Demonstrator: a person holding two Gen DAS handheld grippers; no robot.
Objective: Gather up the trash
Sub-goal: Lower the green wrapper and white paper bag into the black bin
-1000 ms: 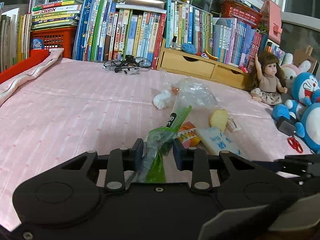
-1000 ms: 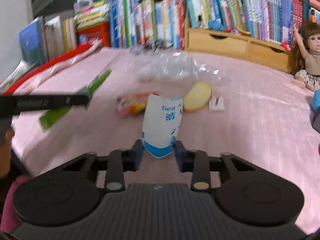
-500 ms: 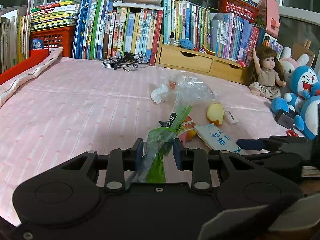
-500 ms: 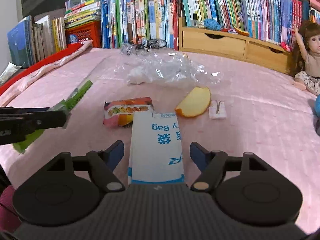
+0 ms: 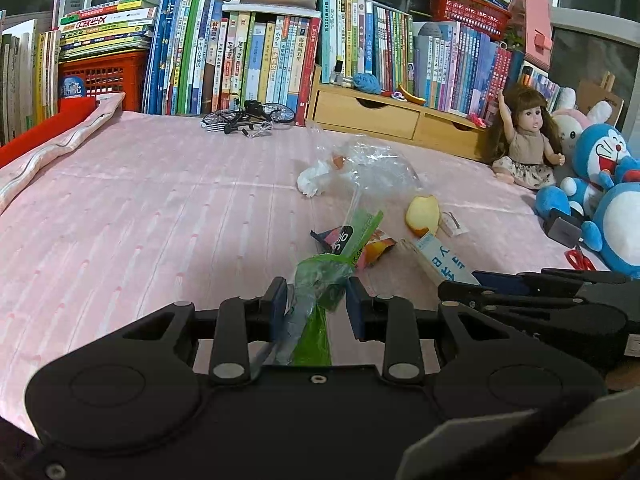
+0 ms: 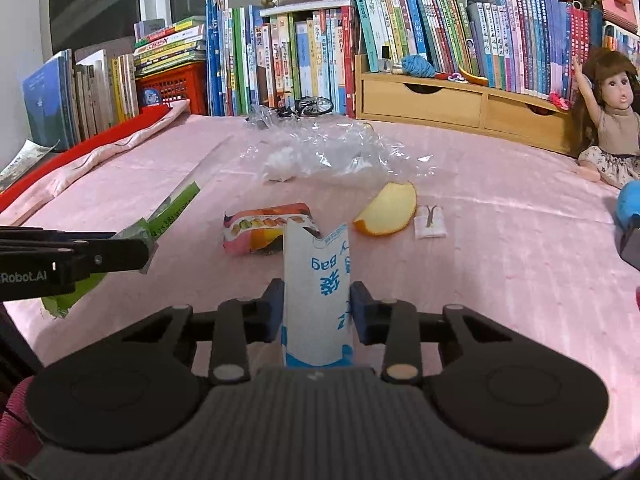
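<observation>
My left gripper (image 5: pixel 316 300) is shut on a crumpled green plastic wrapper (image 5: pixel 320 276) that sticks out ahead over the pink bedspread (image 5: pixel 140 220). My right gripper (image 6: pixel 317 300) is closing its jaws on a white and blue paper bag (image 6: pixel 316 280). The pads touch both sides of the bag, which curls upward between them. Ahead on the cloth lie an orange snack wrapper (image 6: pixel 264 232), an apple piece (image 6: pixel 388 212), a small white packet (image 6: pixel 430 222), a crumpled clear plastic bag (image 6: pixel 340 152) and a white tissue (image 6: pixel 280 162).
Rows of books (image 5: pixel 260 52) and a wooden drawer unit (image 5: pixel 384 114) line the back. A toy bicycle (image 5: pixel 248 118) stands before them. A doll (image 5: pixel 524 140) and blue plush toys (image 5: pixel 600 168) sit at the right, near red scissors (image 5: pixel 580 260). A red edge with folded cloth (image 5: pixel 60 136) runs along the left.
The right jaws spread wide around the white bag, then closed in on it, and the bag now stands curled between them. The left gripper keeps its hold on the green wrapper.
</observation>
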